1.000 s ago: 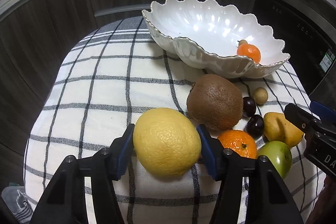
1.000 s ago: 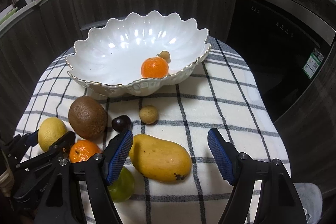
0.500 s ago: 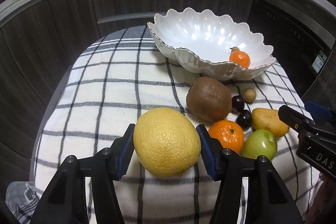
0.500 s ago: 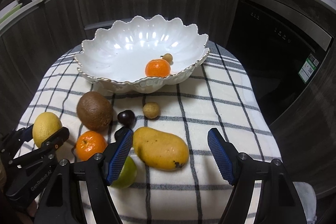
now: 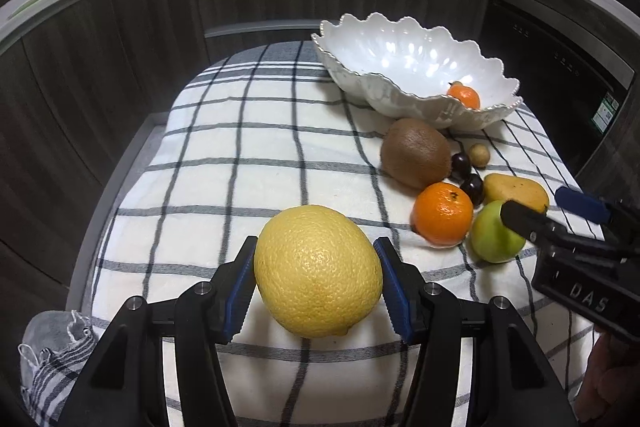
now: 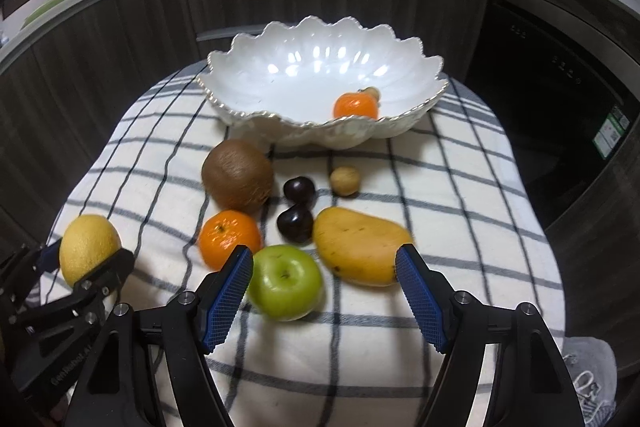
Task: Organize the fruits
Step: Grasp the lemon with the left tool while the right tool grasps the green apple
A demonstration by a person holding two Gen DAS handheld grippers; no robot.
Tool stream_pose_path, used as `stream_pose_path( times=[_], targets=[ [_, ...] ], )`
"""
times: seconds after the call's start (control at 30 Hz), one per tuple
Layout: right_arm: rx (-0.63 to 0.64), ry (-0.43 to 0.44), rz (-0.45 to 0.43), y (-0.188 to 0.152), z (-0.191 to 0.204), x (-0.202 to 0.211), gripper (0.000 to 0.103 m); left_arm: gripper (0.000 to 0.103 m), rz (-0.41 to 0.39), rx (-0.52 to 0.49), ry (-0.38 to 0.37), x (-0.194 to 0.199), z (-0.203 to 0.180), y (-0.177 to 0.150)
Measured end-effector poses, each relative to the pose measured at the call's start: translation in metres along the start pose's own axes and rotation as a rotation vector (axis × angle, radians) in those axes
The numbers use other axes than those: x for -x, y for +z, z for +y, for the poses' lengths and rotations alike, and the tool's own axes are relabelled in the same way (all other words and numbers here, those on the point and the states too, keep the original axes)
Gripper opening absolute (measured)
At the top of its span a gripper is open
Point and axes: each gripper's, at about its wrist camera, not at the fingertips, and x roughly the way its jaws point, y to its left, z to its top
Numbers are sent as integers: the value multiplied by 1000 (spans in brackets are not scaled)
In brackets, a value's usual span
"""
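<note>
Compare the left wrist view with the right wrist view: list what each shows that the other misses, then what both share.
Only the left wrist view: the left tool with its pads against the lemon, seen close up.

Only the right wrist view: the right tool from behind, open, with the green apple and mango lying ahead of its pads.

Both: the white bowl holding one small orange, and the kiwi, the other orange and two dark fruits on the checked cloth.

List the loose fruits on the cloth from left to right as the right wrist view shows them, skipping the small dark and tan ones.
lemon → kiwi / tangerine, order between these two unclear → green apple → mango
</note>
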Motion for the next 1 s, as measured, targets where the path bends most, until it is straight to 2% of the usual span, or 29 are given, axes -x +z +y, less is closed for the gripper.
stream_pose_path(
  times=[0.23,0.37,0.6,0.7,1.0],
  targets=[
    [6,26,28,-6,7,-12,73,56,0,14,3,-1,5,-2],
    [7,47,44,-8,9,-20,66,56,0,18,3,-1,7,-1],
    [40,35,38,-9,16,-24,64,56,2,23,6,-2,9,0],
    [44,52,56,-10,17,-26,51,56,1,21,5,-2,9,0],
    [39,73,40,-12,16,-21,50,56,-11,12,6,3,5,2]
  ],
)
